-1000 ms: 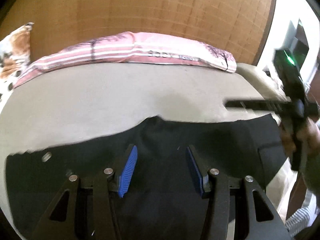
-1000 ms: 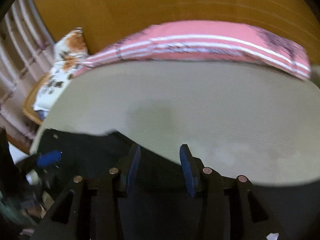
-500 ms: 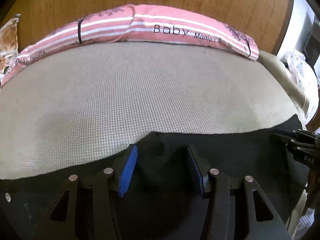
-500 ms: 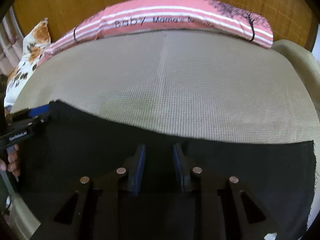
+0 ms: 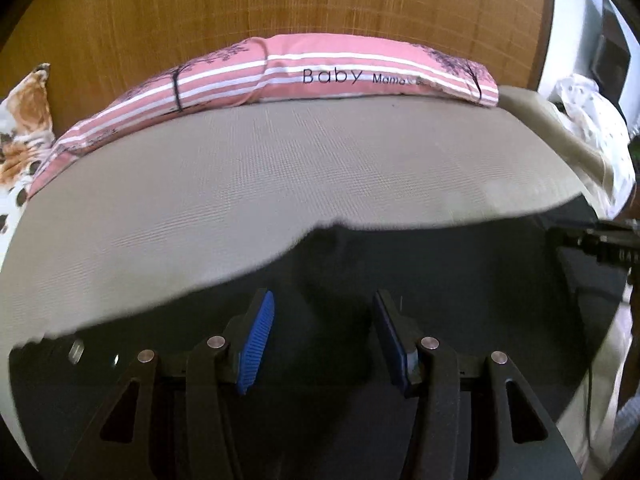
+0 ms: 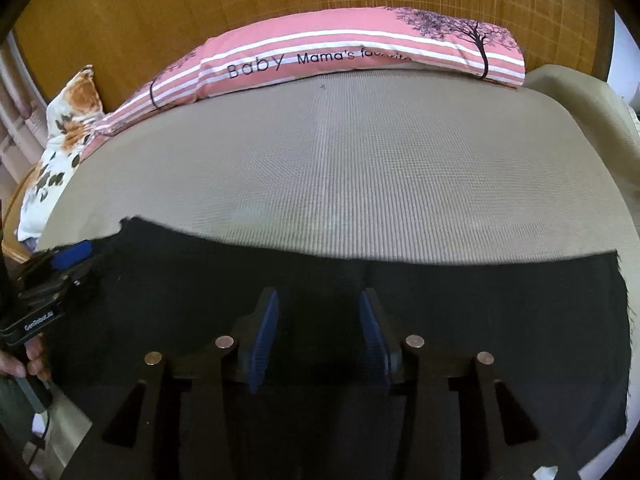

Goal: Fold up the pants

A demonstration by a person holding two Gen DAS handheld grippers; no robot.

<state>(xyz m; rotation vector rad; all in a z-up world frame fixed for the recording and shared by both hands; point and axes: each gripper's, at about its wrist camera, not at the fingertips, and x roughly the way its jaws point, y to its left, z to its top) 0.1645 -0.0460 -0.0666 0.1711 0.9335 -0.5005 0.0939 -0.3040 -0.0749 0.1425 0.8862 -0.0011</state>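
Black pants (image 5: 440,272) lie spread across the near part of a beige mattress (image 5: 280,168); they also fill the lower part of the right wrist view (image 6: 480,312). My left gripper (image 5: 322,332) is open, its blue pads apart over the black cloth, with a silver button (image 5: 76,351) of the pants at its left. My right gripper (image 6: 318,328) is open too, pads apart just inside the pants' far edge. Each gripper shows at the side of the other's view: the right one (image 5: 592,240), the left one (image 6: 60,272).
A pink striped pillow (image 5: 320,76) lies along the far edge against a wooden headboard (image 5: 280,4). A floral pillow (image 6: 64,140) sits at the far left. White cloth (image 5: 592,120) hangs off the right side.
Both grippers came down and forward onto the pants. The right gripper's pads narrowed and then spread again. The pants' far edge shifted under the left gripper.
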